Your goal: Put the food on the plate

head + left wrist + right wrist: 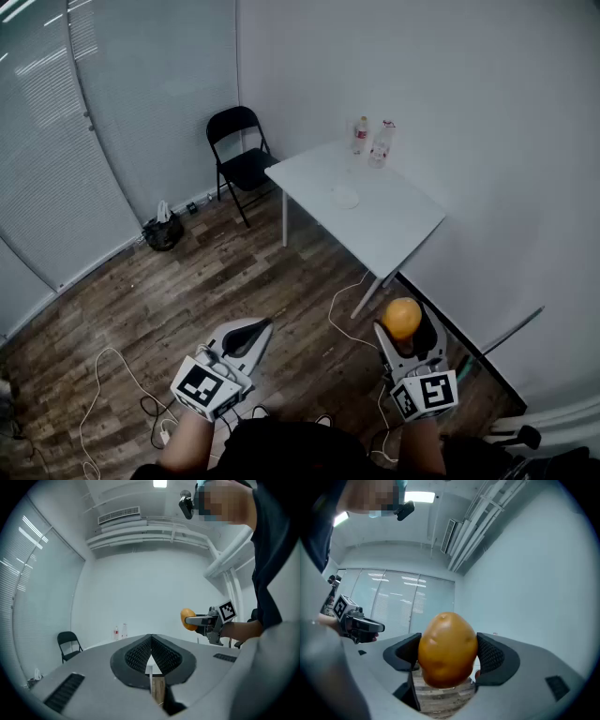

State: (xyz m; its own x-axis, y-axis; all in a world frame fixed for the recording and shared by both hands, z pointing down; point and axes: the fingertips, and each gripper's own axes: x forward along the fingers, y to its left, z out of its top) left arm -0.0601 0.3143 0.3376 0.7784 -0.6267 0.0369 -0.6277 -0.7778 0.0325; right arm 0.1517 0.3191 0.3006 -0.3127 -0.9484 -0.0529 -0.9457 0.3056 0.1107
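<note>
Well short of the table [394, 225], the right tool [448, 654] gripped a potato [446, 646] — the left tool [151, 640] (empty) was closed.

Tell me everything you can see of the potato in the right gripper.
The potato is egg-shaped, orange-brown, with smooth, slightly glossy skin and a few shallow dimples. It sits between the right gripper's jaws, whose ribbed dark pads press on both sides; its rounded end sticks out past them. It is held in the air over the wooden floor, short of the white table.
</note>
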